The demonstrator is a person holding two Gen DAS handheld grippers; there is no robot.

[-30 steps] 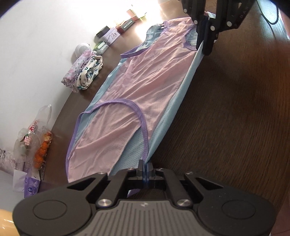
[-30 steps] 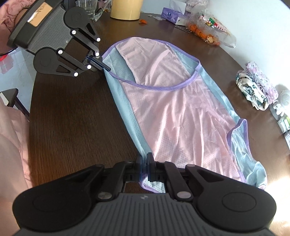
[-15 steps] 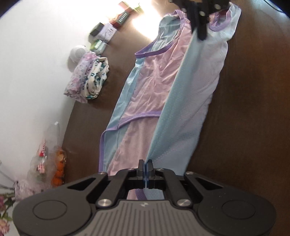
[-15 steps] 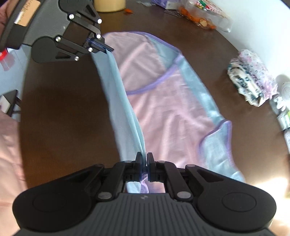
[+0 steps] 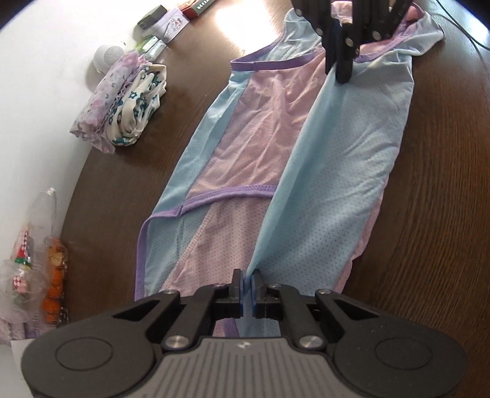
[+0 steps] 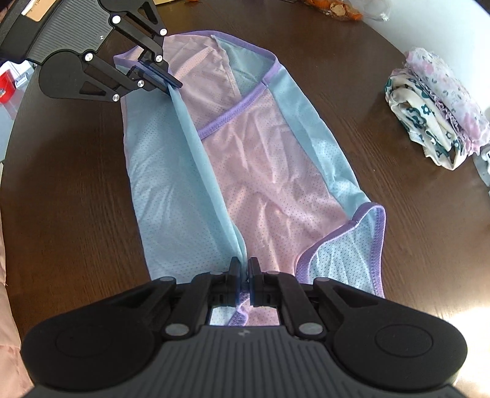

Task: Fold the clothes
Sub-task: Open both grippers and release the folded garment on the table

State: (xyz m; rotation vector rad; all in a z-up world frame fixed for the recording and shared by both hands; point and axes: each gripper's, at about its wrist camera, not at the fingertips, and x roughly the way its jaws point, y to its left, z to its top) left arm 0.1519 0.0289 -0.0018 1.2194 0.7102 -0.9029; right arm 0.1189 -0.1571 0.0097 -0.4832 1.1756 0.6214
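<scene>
One vest (image 5: 263, 147), two grippers (image 5: 246, 277) (image 6: 242, 264) pinching its edge.

Daylight is flooding both views, blowing out a white glare patch on the dark worktop (image 5: 232, 21) at the top of the left wrist view and another at the lower right edge of the right wrist view. The fisheye lenses are bending the worktop's edge and darkening the corners. Wood grain toward the right edges is smearing softly, while the garment (image 6: 263, 171) is staying sharp.
</scene>
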